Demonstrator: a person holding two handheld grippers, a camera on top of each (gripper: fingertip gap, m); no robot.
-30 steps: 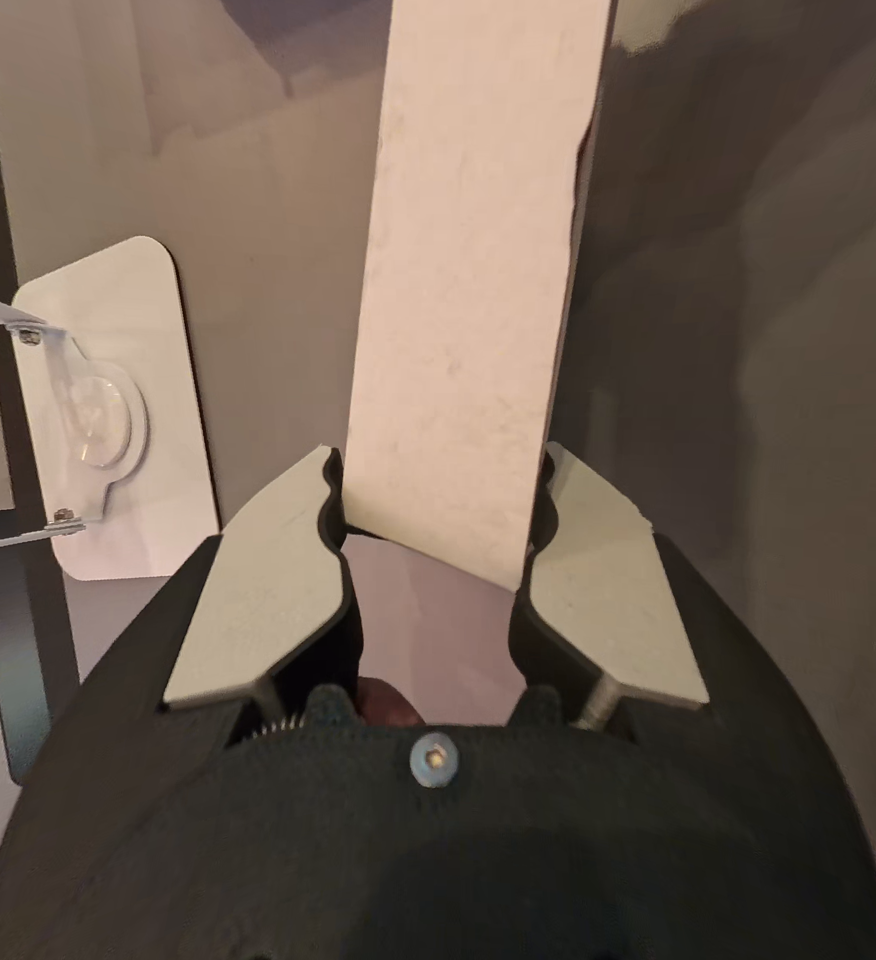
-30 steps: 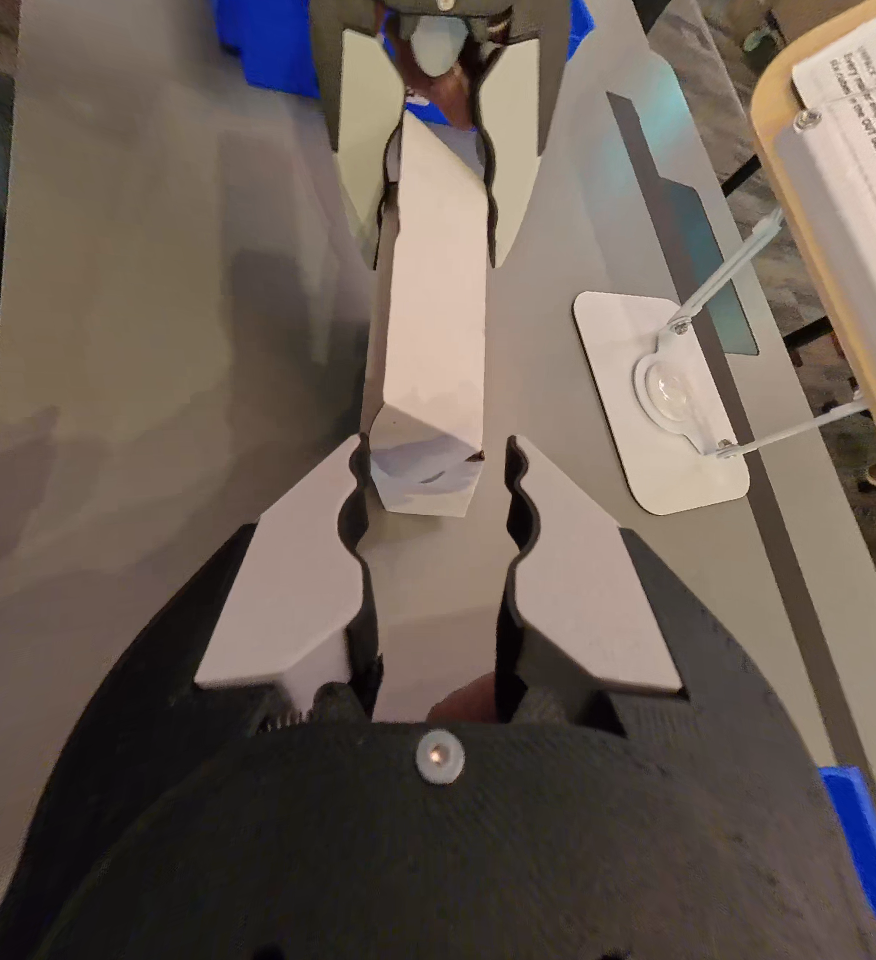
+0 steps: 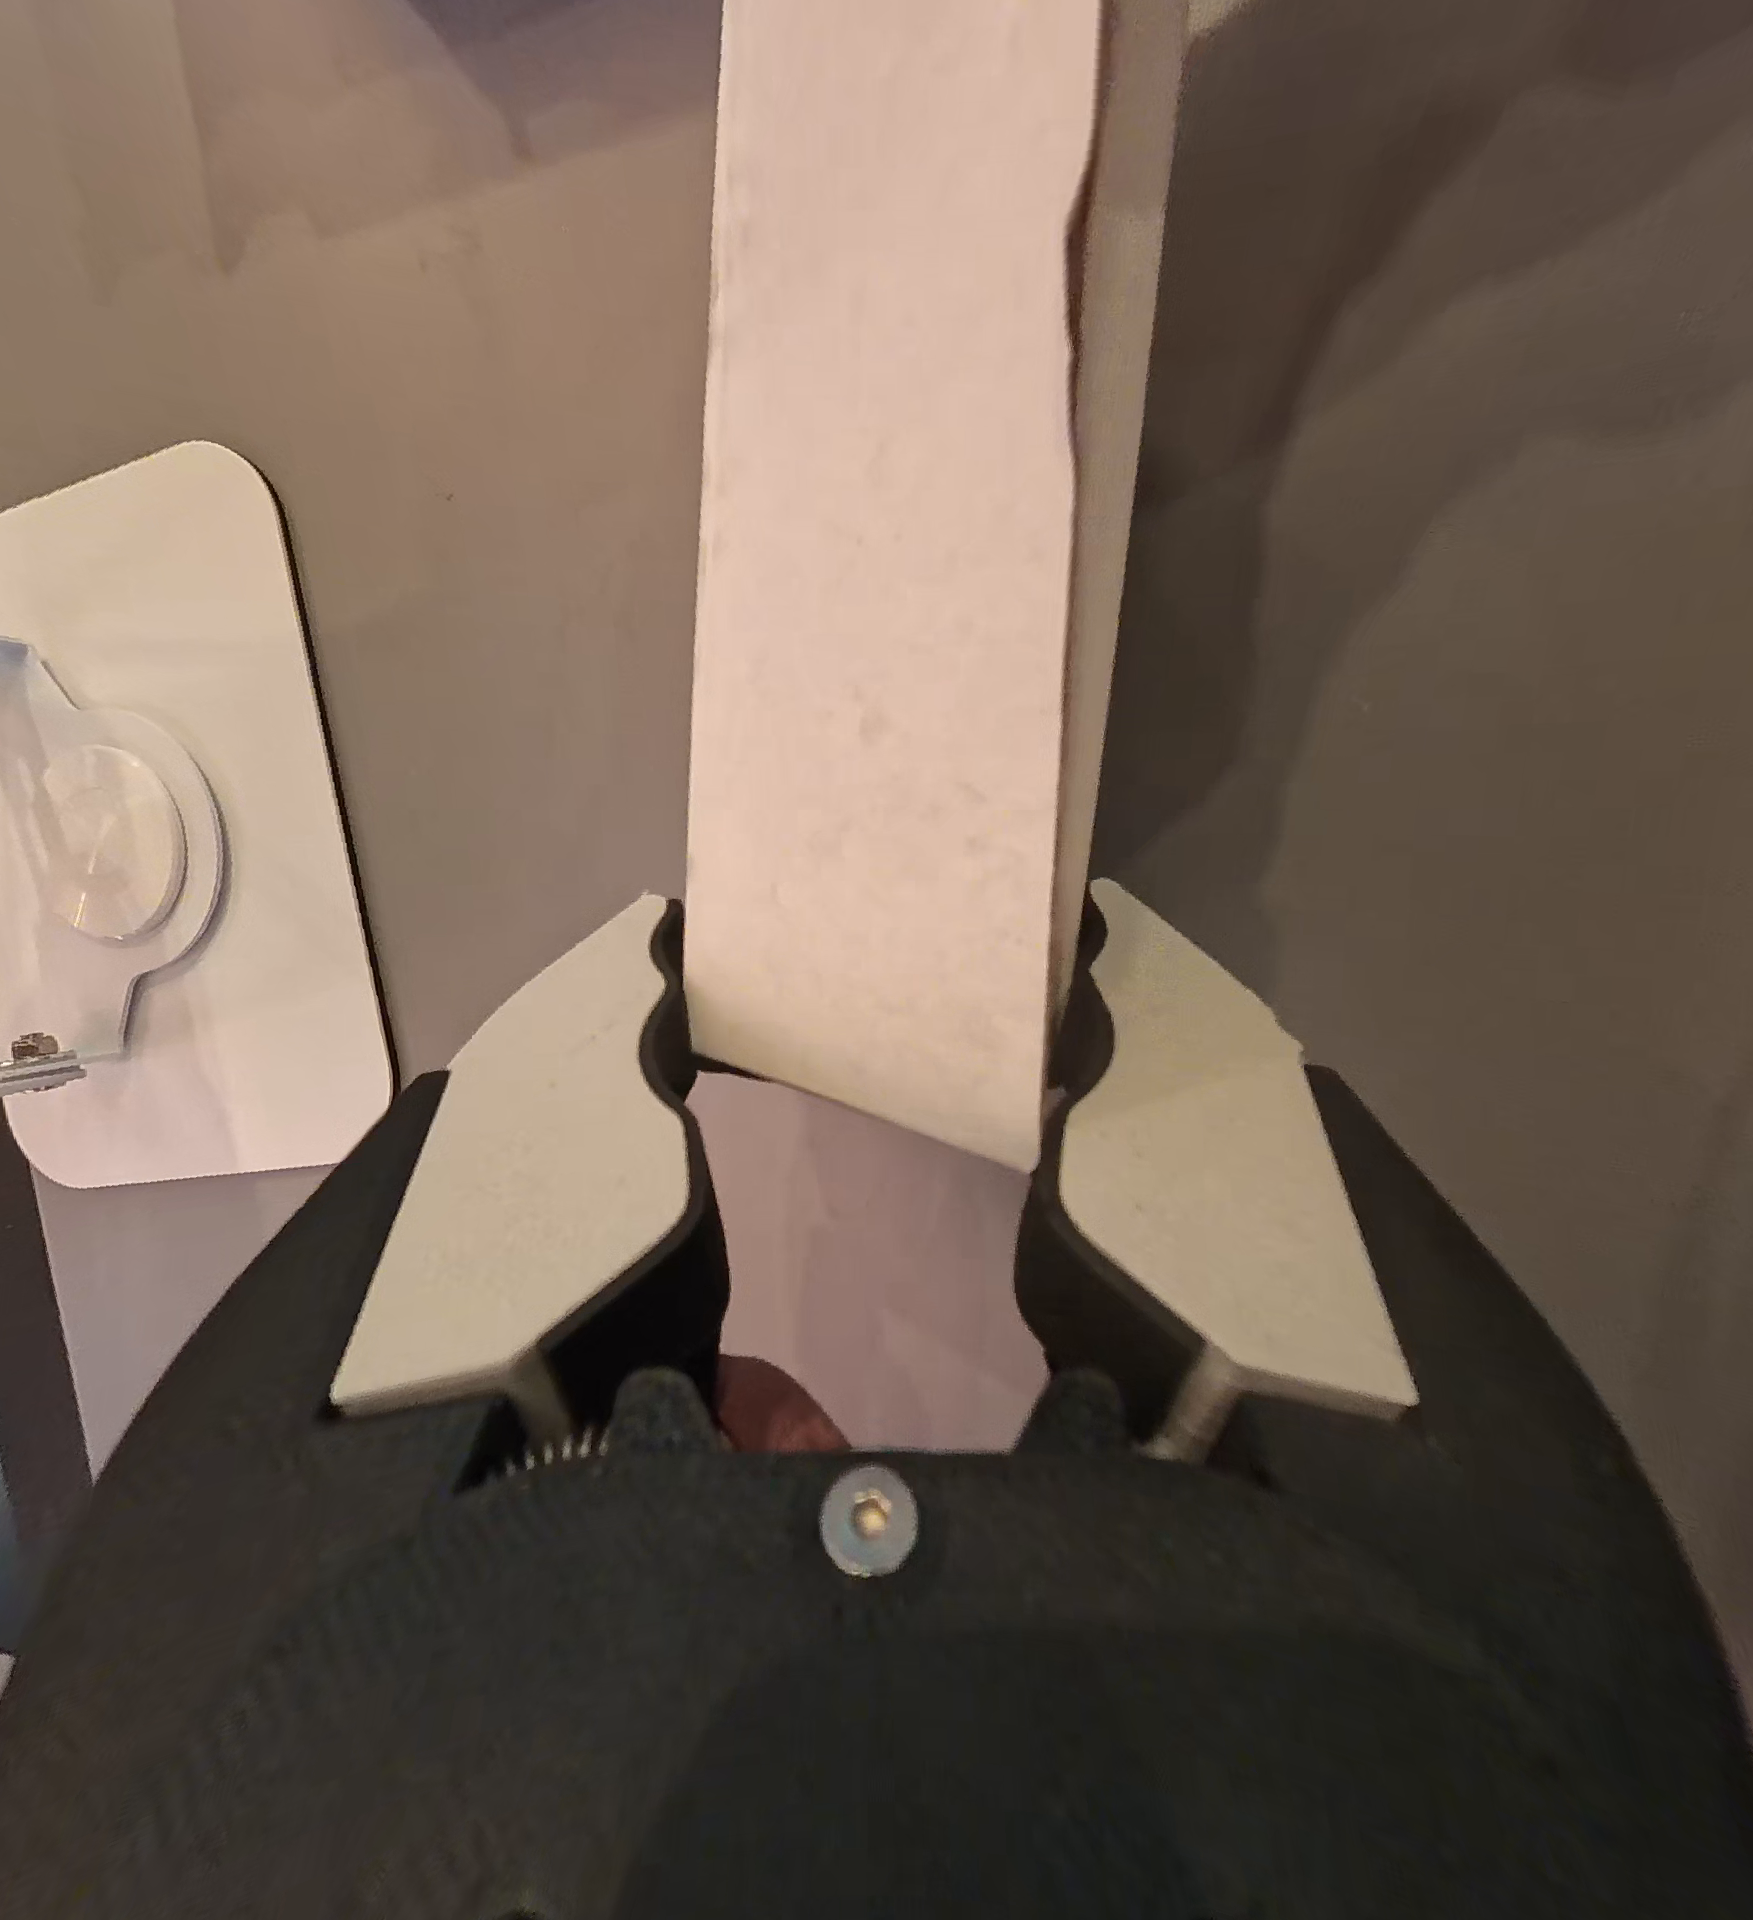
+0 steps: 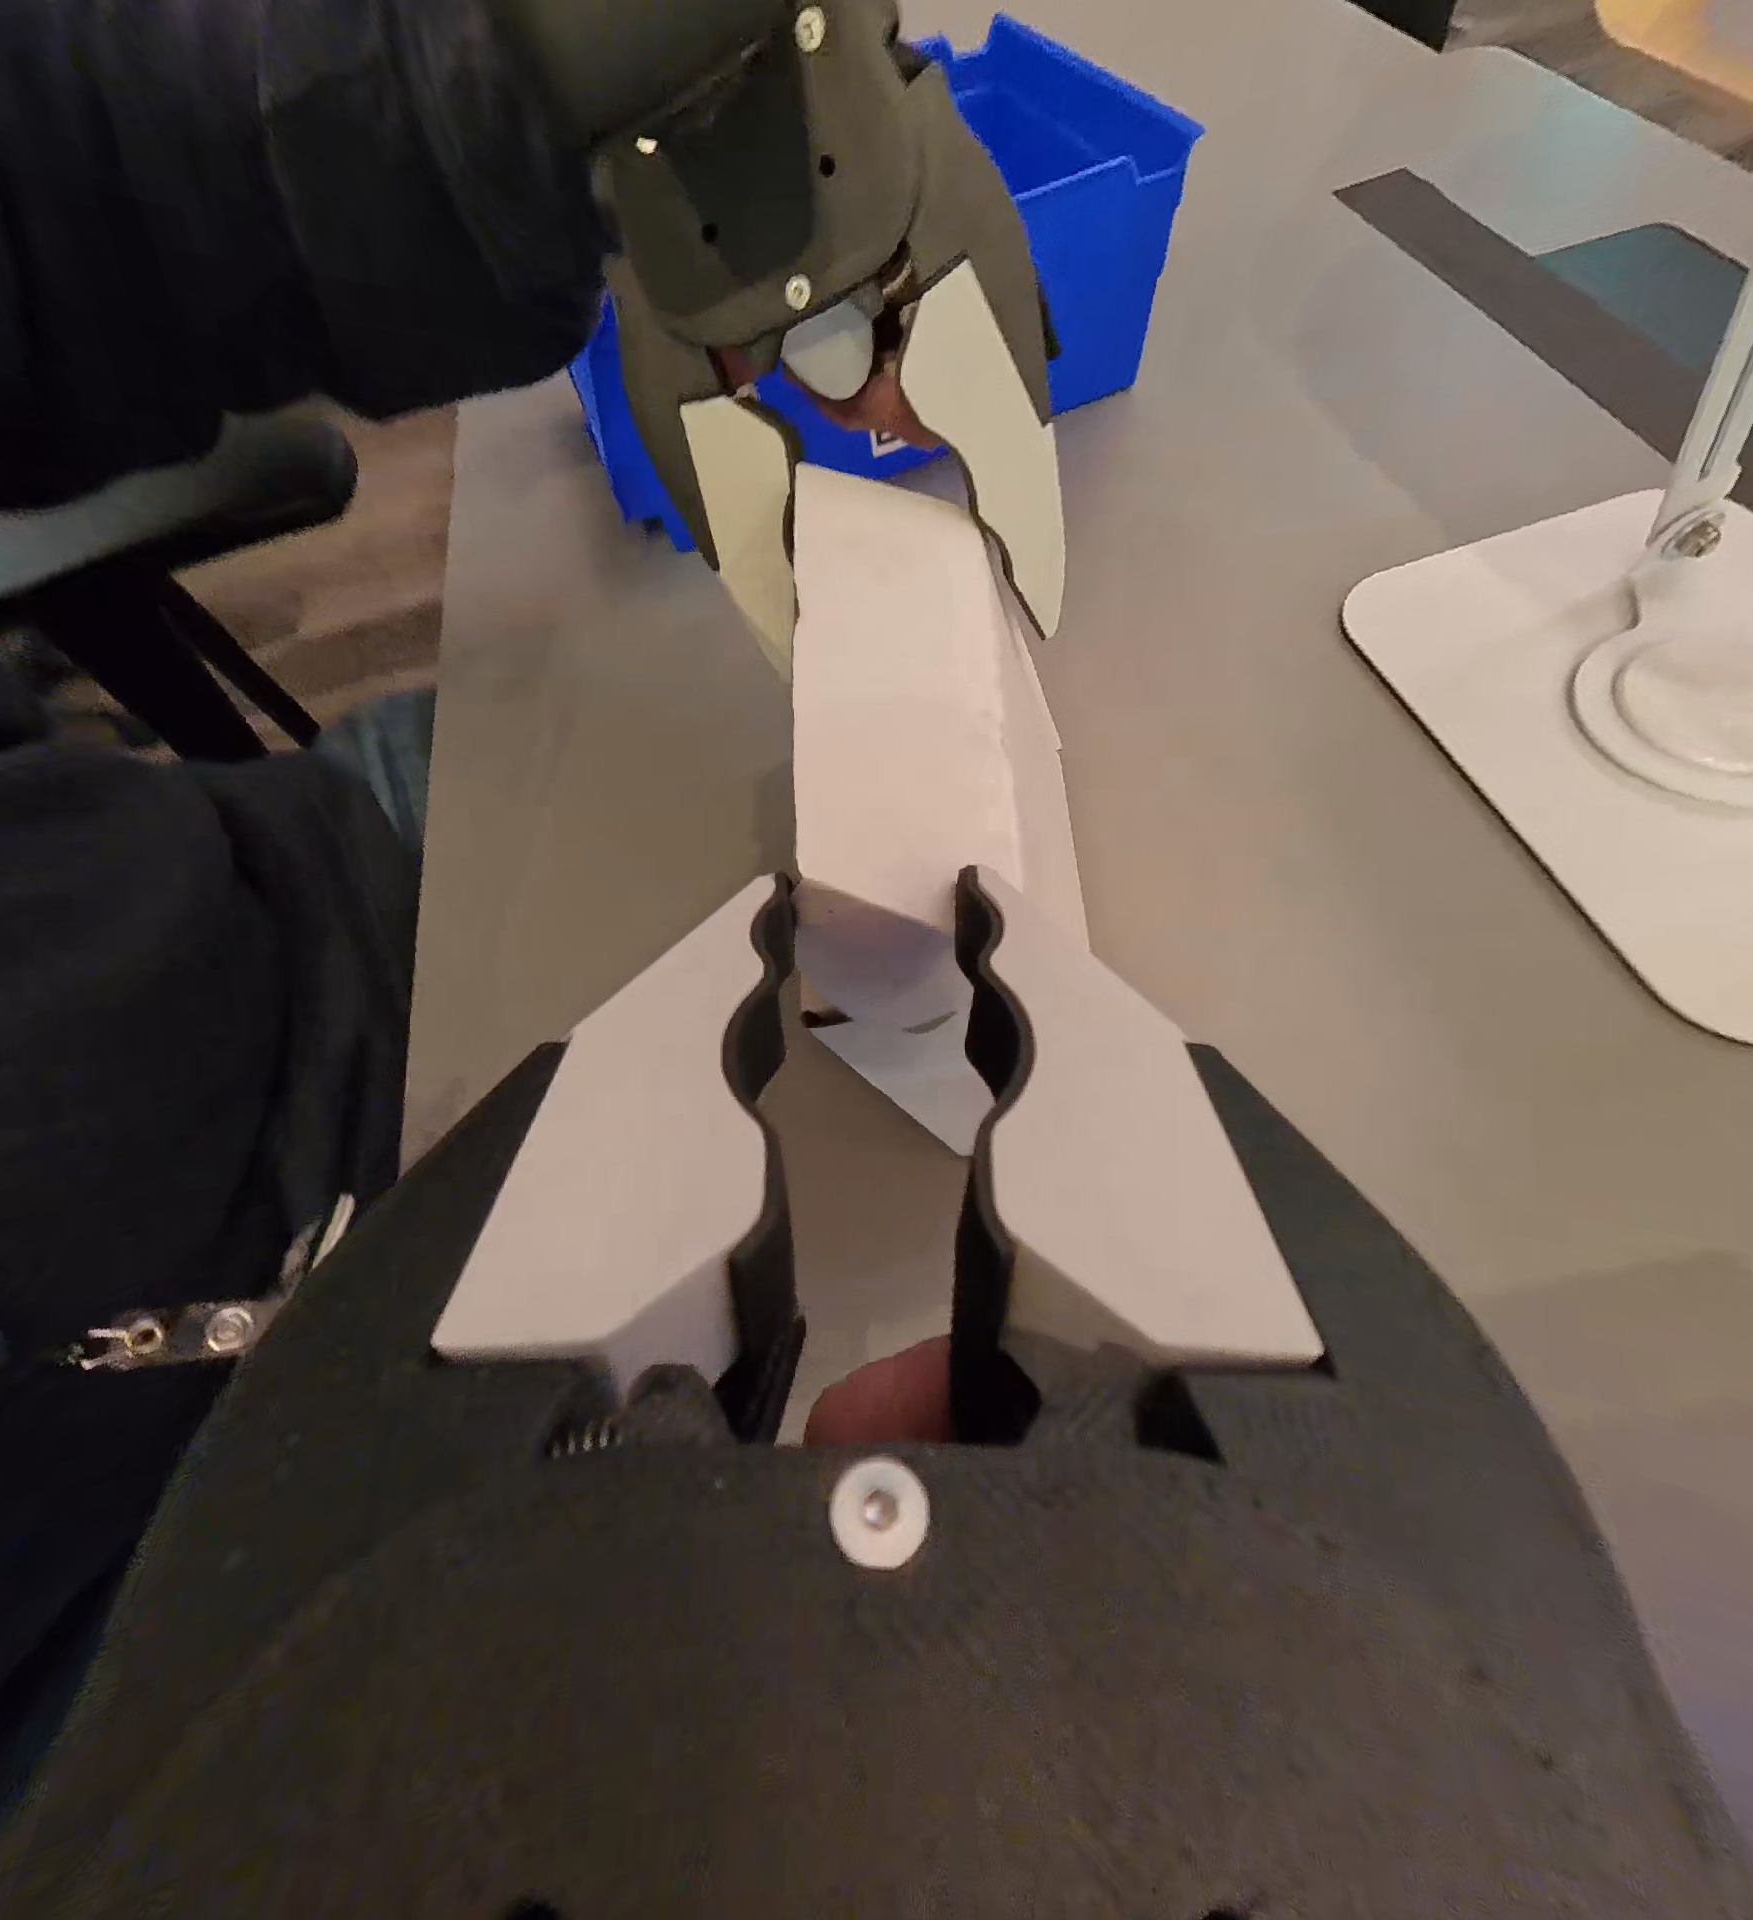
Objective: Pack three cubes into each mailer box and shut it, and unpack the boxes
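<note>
Grey table (image 4: 581,790), white mailer box (image 4: 903,727) gripped endwise by left gripper (image 3: 877,987), apparently right gripper (image 4: 877,935) too.

1. The mailer box (image 4: 903,717) looks like matt white cardboard, slightly speckled.
2. The table (image 4: 1267,935) has a smooth grey surface with soft sheen.
3. The bin (image 4: 1090,229) looks like glossy blue plastic.
4. The right gripper (image 4: 877,935) body is rough black plastic.

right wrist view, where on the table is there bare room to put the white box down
Bare grey table lies between the mailer box and the table's edge by the person's dark sleeve. Another free strip runs between the box and the white stand base. It is crowded at the far end, where the left gripper and the blue bin sit.
</note>
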